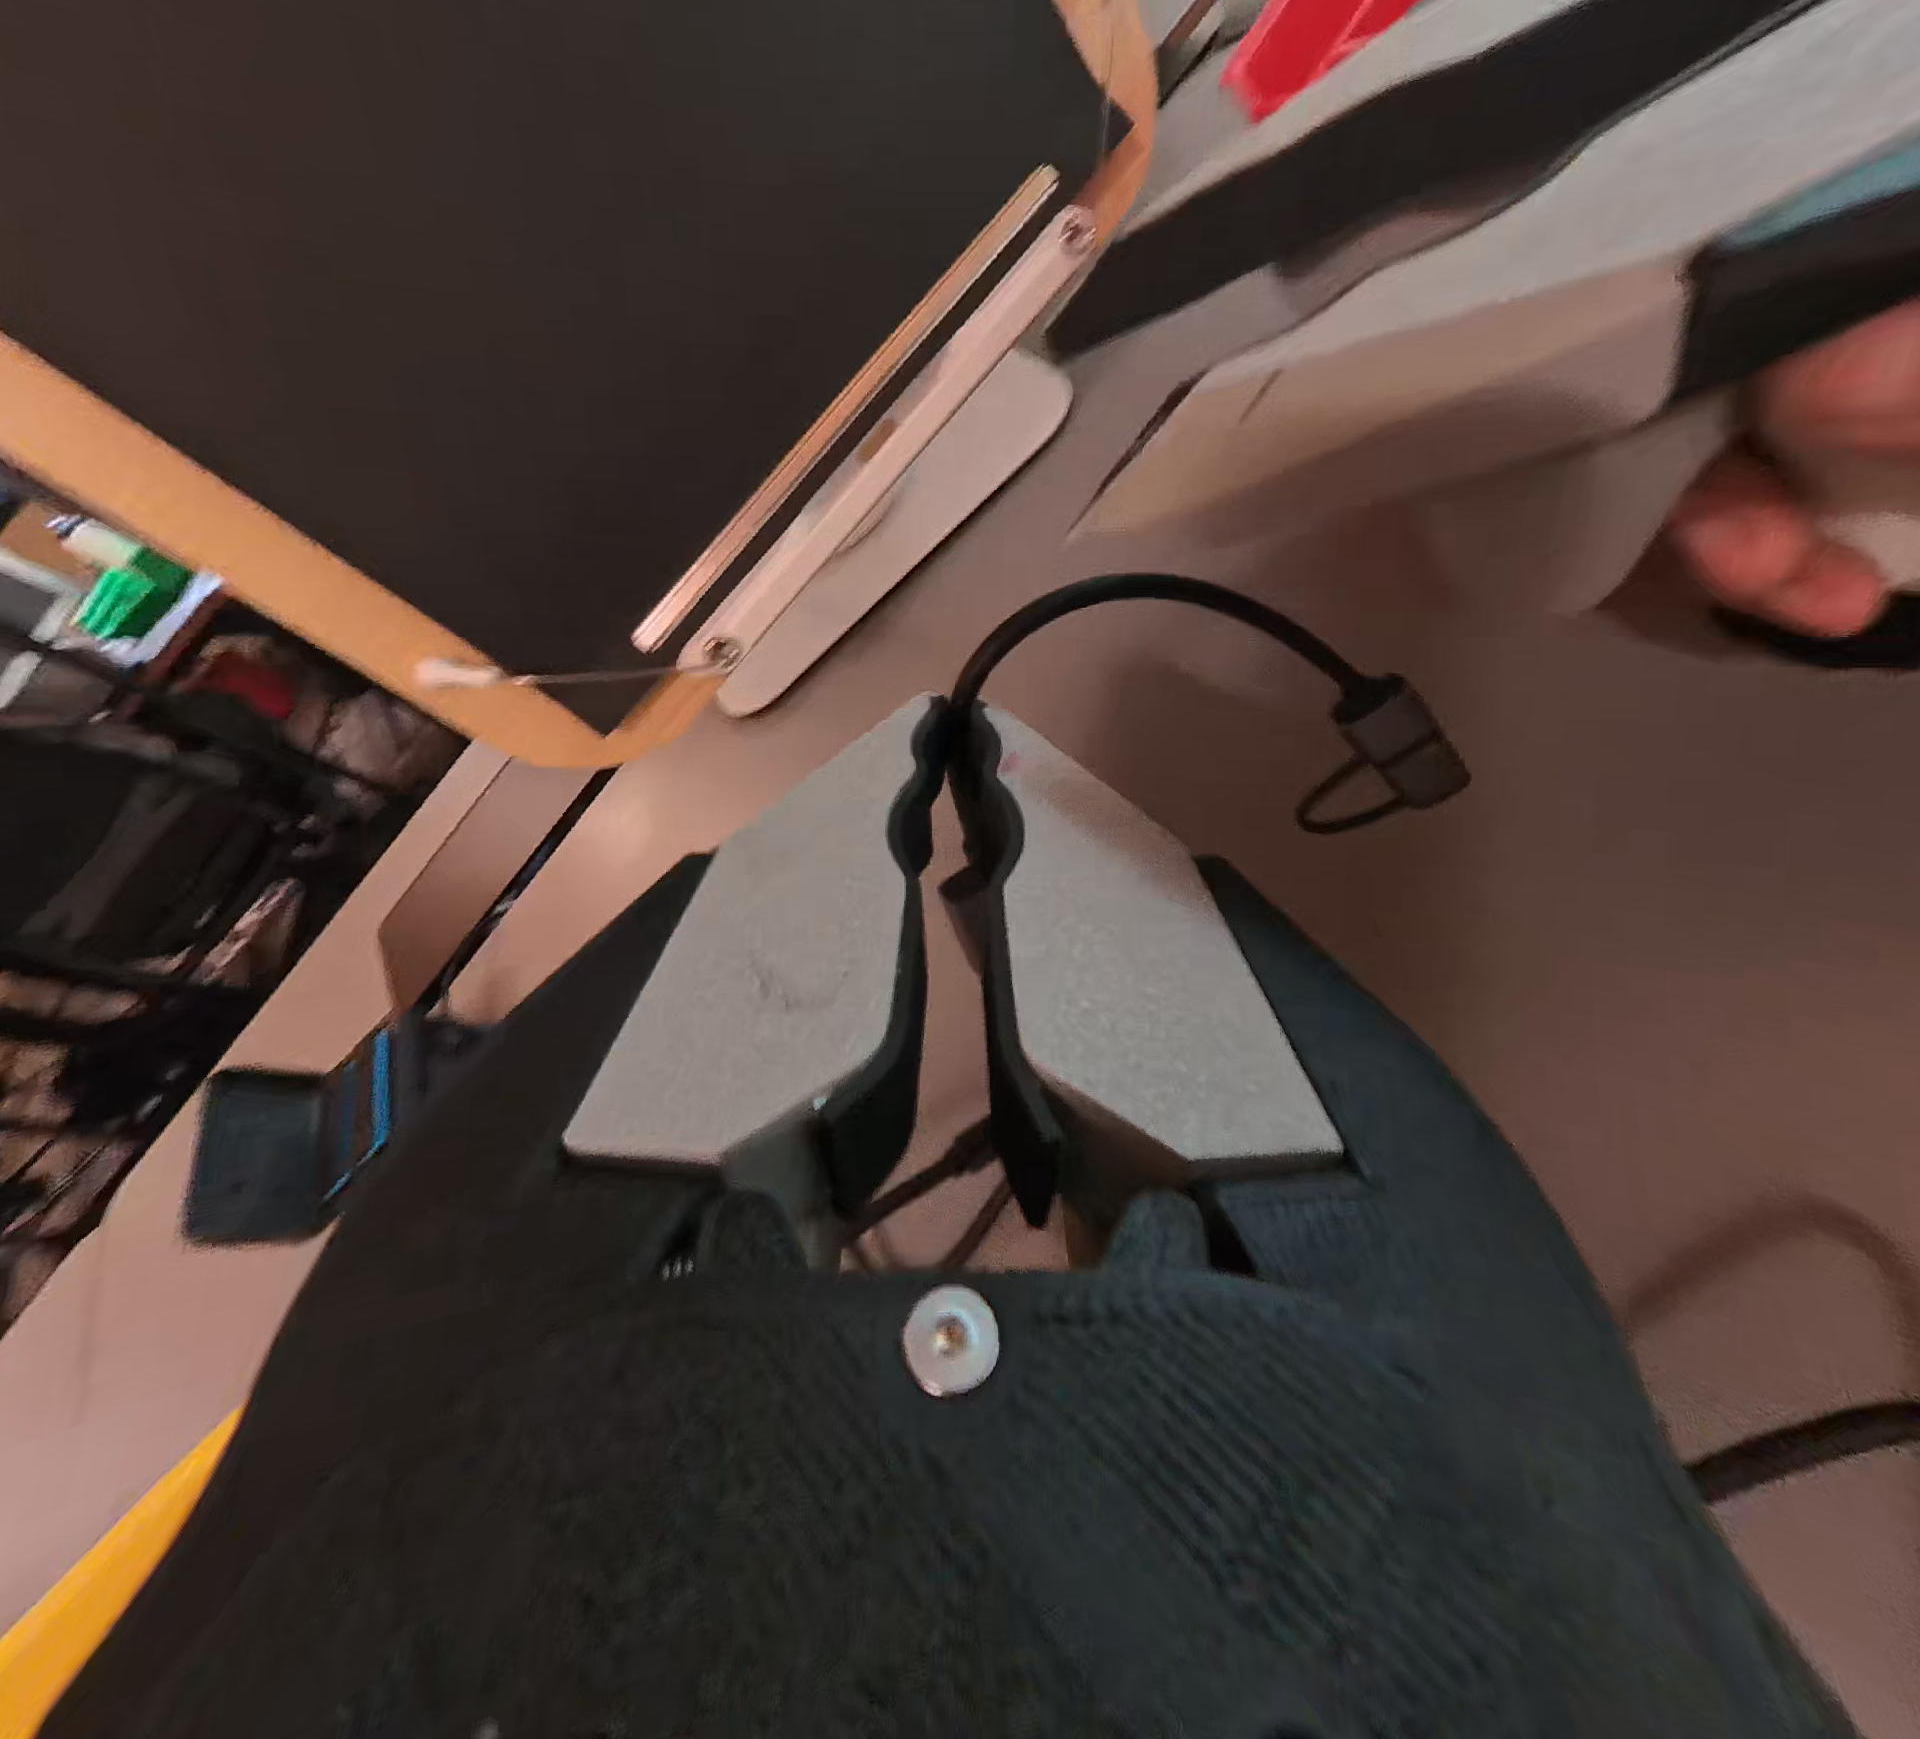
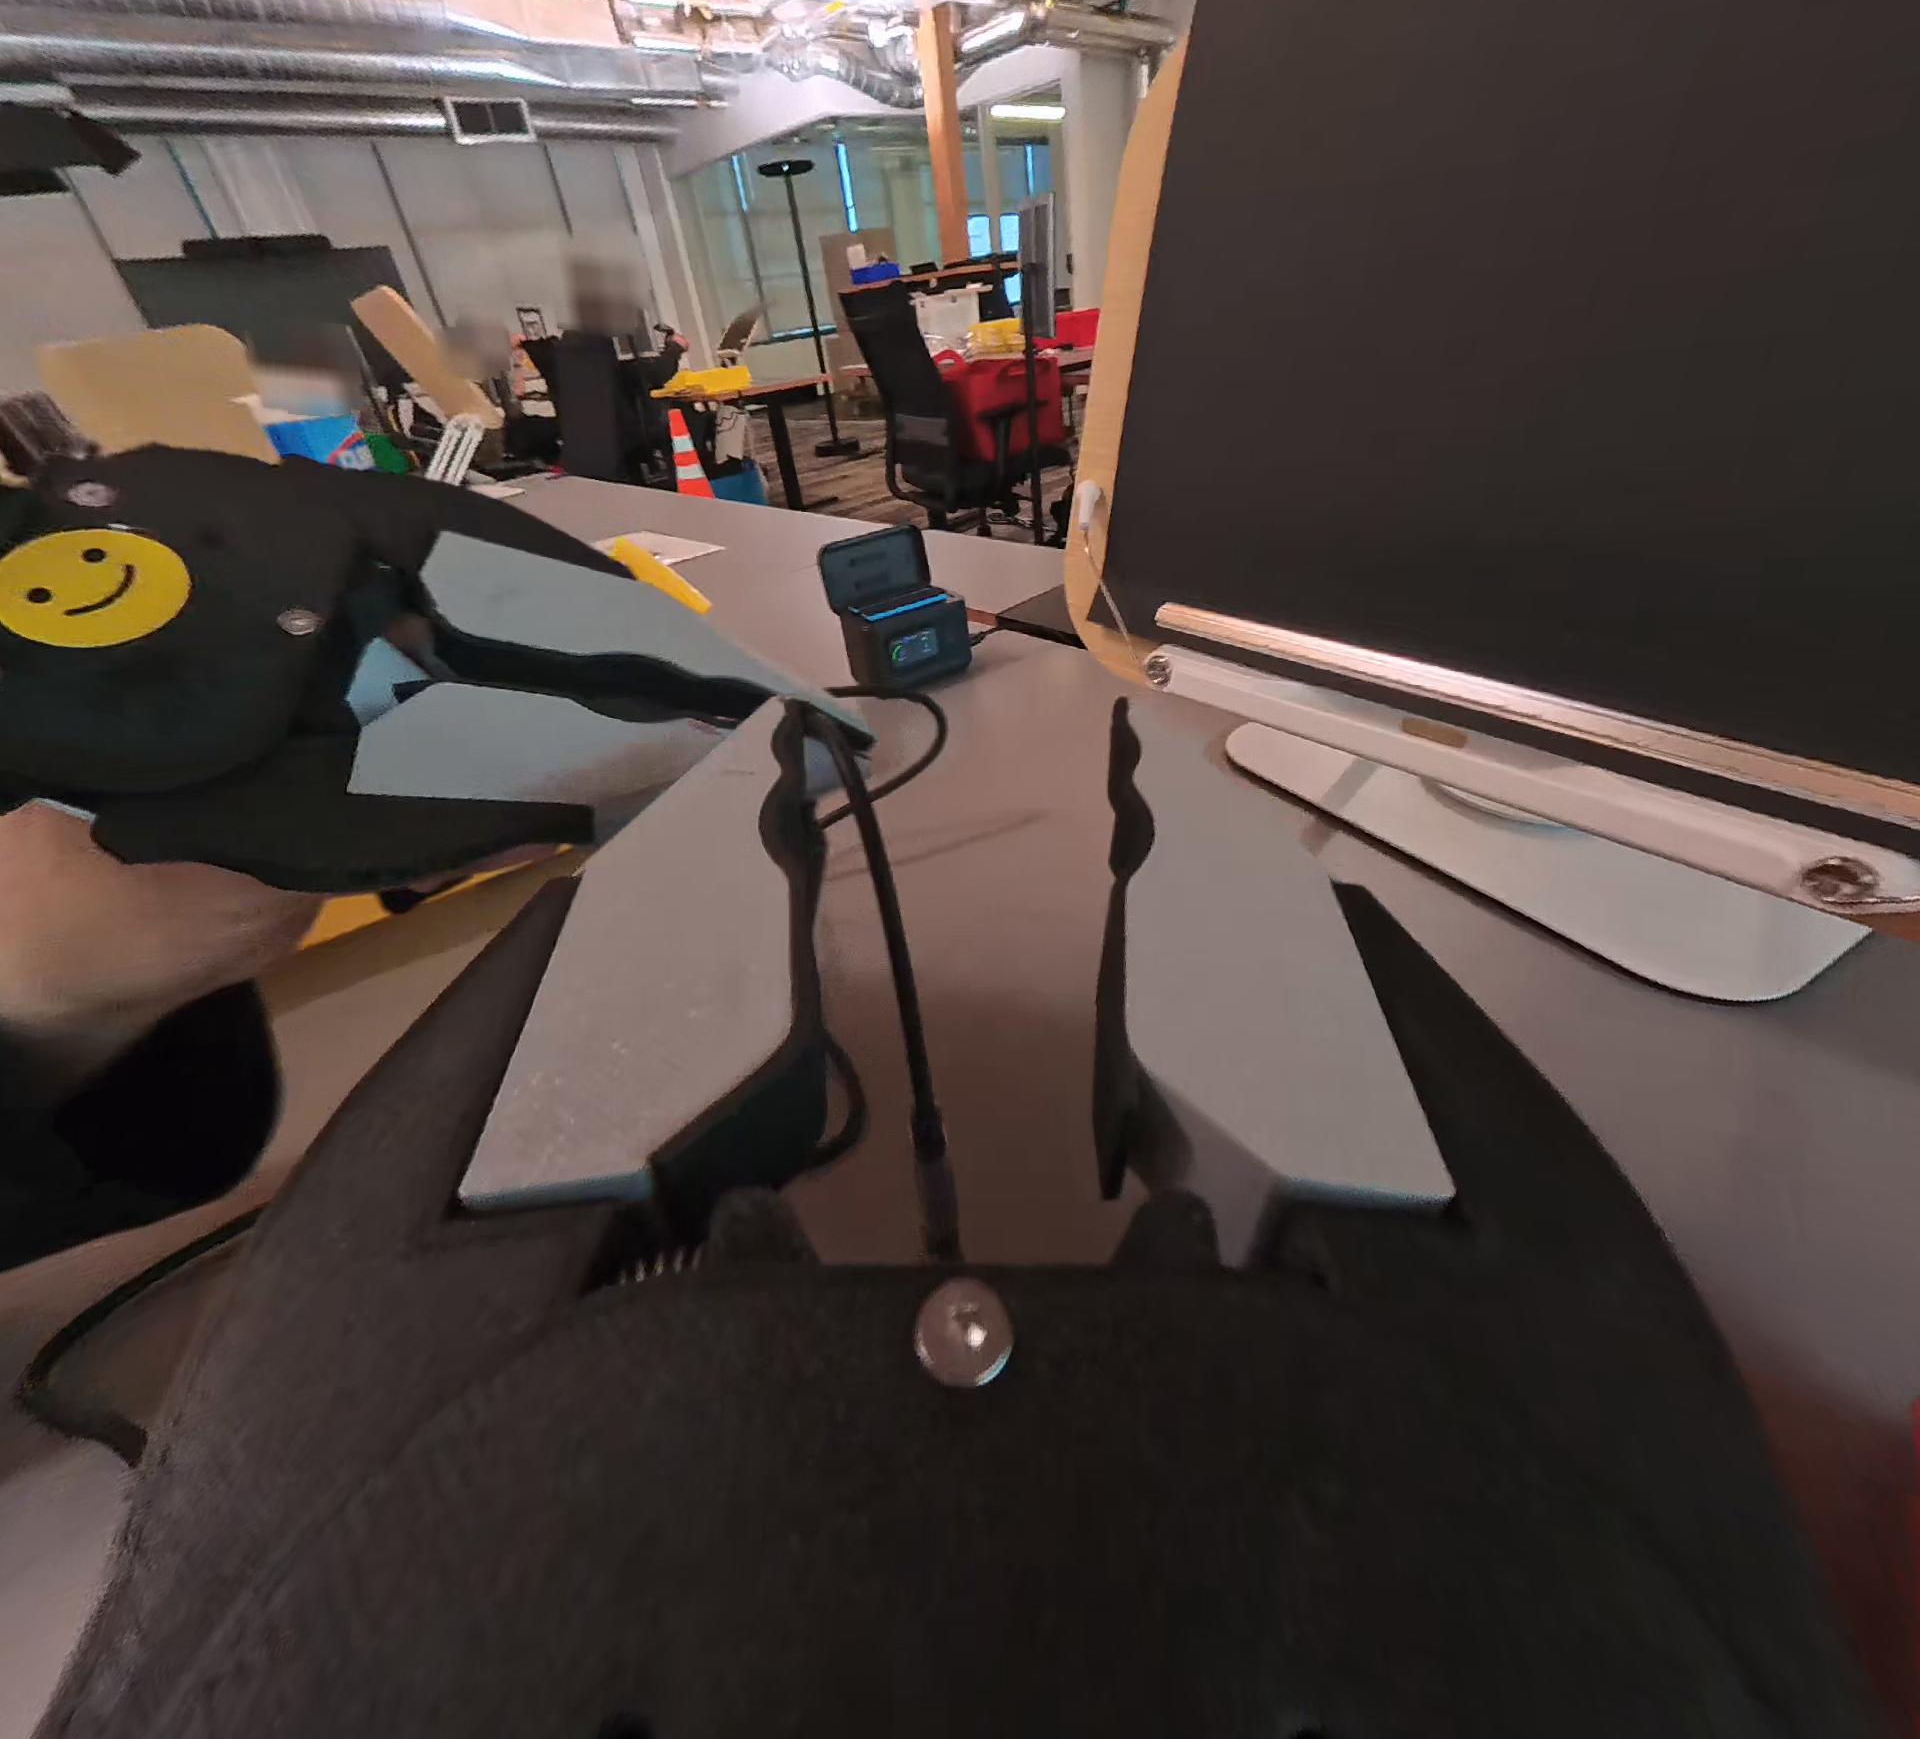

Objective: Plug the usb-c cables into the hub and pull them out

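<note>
Desk [image 2: 1039, 785] space under the dark monitor [image 2: 1558, 235] is serving as the work area. The left hand-held gripper [image 1: 951, 744] is pinching the black cable [image 1: 1122, 593] shut near its tips, letting the plug end [image 1: 1397, 739] hang free for aiming, while the right hand-held gripper [image 2: 951, 733] is waiting wide open and empty; no hub is showing.
</note>
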{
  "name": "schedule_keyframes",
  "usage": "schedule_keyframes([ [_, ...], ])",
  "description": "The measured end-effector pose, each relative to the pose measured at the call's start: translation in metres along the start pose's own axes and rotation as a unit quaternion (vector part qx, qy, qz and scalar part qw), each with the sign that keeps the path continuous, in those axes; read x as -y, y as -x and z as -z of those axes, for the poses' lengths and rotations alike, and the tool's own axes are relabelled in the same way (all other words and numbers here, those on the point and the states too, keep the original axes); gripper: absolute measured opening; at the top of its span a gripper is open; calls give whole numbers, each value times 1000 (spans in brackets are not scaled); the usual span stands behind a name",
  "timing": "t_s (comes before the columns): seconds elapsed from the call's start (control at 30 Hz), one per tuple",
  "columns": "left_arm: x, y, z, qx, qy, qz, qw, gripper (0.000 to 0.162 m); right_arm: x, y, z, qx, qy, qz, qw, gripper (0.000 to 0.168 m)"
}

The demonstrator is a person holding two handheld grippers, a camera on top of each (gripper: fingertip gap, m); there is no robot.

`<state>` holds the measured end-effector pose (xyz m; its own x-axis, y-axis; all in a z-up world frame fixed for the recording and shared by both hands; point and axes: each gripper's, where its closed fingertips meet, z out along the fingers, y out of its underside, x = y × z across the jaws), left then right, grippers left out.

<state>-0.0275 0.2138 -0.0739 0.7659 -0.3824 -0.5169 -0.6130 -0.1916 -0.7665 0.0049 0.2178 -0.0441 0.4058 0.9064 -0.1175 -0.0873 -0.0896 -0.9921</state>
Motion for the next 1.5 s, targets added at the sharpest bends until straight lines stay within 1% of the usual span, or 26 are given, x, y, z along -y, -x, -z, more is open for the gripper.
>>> schedule_keyframes([
  [0.1, 9, -14, -4, -26, -58, -13, 998, 0, -11, 6, -7, 17, 25, -4, 1000, 59],
  [0.17, 12, -23, -2, -28, -104, -22, 994, 2, -15, 10, -10, 28, 34, -3, 999, 60],
  [0.2, 9, -26, -2, -30, -114, -22, 993, 2, -16, 13, -10, 37, 35, -4, 999, 59],
  [0.27, 6, -38, -1, -73, -114, -14, 991, 1, -20, 21, -12, 66, 44, -12, 997, 57],
  [0.33, 6, -44, 1, -92, -129, -16, 987, 1, -20, 29, -13, 90, 42, -27, 995, 56],
  [0.37, 4, -45, 1, -97, -128, -16, 987, 2, -22, 34, -14, 106, 47, -31, 993, 50],
  [0.43, -1, -45, -1, -96, -113, -15, 989, 2, -26, 46, -14, 147, 58, -44, 986, 27],
  [0.47, -1, -43, -2, -94, -112, -12, 989, 2, -27, 48, -14, 156, 60, -55, 984, 23],
  [0.53, -2, -39, -2, -86, -112, 1, 990, 2, -28, 46, -14, 155, 62, -69, 984, 22],
  [0.67, -3, -31, 0, -65, -115, -2, 991, 2, -31, 37, -13, 130, 64, -64, 987, 23],
  [0.93, -2, -27, 2, -49, -119, -2, 992, 2, -33, 38, -13, 128, 70, -58, 988, 24],
  [1.17, -2, -22, 4, -46, -123, 14, 991, 2, -32, 33, -13, 112, 67, -57, 990, 32],
  [1.27, -3, -18, 4, -52, -121, 42, 990, 3, -32, 29, -12, 104, 69, -63, 990, 33],
  [1.37, -4, -11, 6, -51, -129, 63, 988, 3, -33, 25, -12, 98, 71, -73, 990, 39],
  [1.5, -4, -8, 8, -51, -132, 57, 988, 3, -33, 22, -12, 99, 72, -89, 988, 45],
])
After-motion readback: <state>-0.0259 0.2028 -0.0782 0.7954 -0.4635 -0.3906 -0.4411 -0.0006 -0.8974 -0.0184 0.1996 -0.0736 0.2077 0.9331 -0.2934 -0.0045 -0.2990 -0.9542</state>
